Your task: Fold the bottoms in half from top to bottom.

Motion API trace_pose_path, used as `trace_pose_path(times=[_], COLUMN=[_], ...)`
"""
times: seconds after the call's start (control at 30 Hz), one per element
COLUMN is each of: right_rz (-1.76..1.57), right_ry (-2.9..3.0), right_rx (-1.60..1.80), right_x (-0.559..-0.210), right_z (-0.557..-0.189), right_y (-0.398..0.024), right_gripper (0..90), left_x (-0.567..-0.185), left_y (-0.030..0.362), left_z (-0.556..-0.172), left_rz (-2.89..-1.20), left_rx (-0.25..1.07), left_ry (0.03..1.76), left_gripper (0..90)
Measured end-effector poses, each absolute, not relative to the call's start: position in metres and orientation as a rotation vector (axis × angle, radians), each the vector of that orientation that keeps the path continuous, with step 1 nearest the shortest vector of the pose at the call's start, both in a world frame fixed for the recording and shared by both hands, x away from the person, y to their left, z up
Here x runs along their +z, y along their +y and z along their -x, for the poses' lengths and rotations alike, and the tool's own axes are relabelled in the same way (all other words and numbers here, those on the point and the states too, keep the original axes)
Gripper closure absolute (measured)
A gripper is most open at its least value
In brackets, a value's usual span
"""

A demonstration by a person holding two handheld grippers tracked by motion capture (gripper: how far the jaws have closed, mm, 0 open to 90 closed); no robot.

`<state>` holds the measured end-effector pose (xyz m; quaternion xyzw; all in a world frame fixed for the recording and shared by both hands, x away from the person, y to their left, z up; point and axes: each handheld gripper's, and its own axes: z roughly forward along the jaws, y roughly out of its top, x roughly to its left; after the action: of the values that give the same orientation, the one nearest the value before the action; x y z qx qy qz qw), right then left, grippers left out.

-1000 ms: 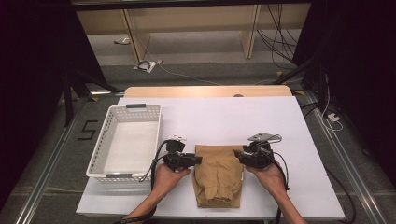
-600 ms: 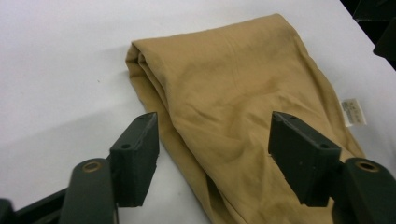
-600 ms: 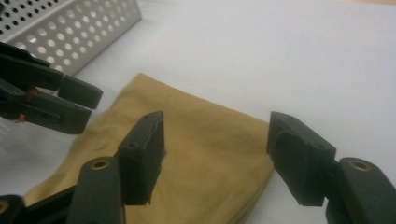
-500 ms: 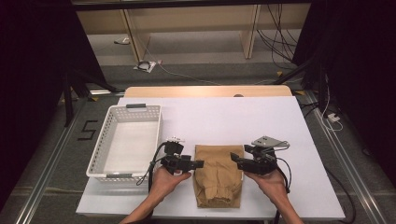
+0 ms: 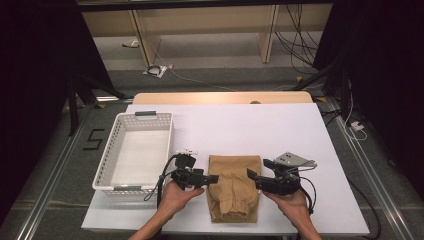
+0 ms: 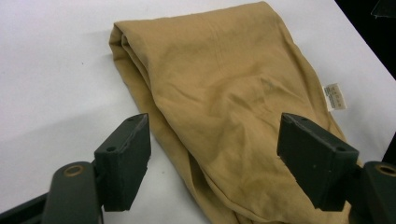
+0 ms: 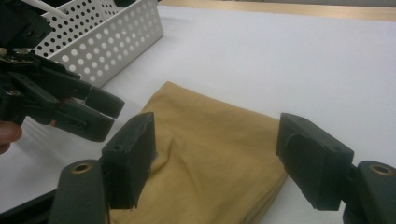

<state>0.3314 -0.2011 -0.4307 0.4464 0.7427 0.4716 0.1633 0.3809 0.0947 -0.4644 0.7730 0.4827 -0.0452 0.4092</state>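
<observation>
Cloth: plain tan, small white label with faint print. Basket: white, round-hole pattern, grey handle. Worktop: white, light wood strip at far edge. Both grippers' fingers: matte black.

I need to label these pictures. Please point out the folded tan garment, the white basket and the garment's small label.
folded tan garment (image 5: 233,186), high view, middle of the cloth
white perforated basket (image 5: 134,188), high view, near rim
small white label (image 6: 335,97), left gripper view, its centre
</observation>
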Motion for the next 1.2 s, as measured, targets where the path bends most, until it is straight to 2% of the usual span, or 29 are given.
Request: trace_pose_path(times=[1.2], right_rz=[-1.215], right_ry=[2.097], right_rx=[1.392], right_x=[-0.43], right_z=[-0.302], right_y=[-0.208], right_gripper=[27.9], left_x=[-0.473], left_y=[0.094], left_z=[-0.36], left_rz=[-1.918], left_rx=[-0.204], left_ry=[1.305], left_gripper=[24.0])
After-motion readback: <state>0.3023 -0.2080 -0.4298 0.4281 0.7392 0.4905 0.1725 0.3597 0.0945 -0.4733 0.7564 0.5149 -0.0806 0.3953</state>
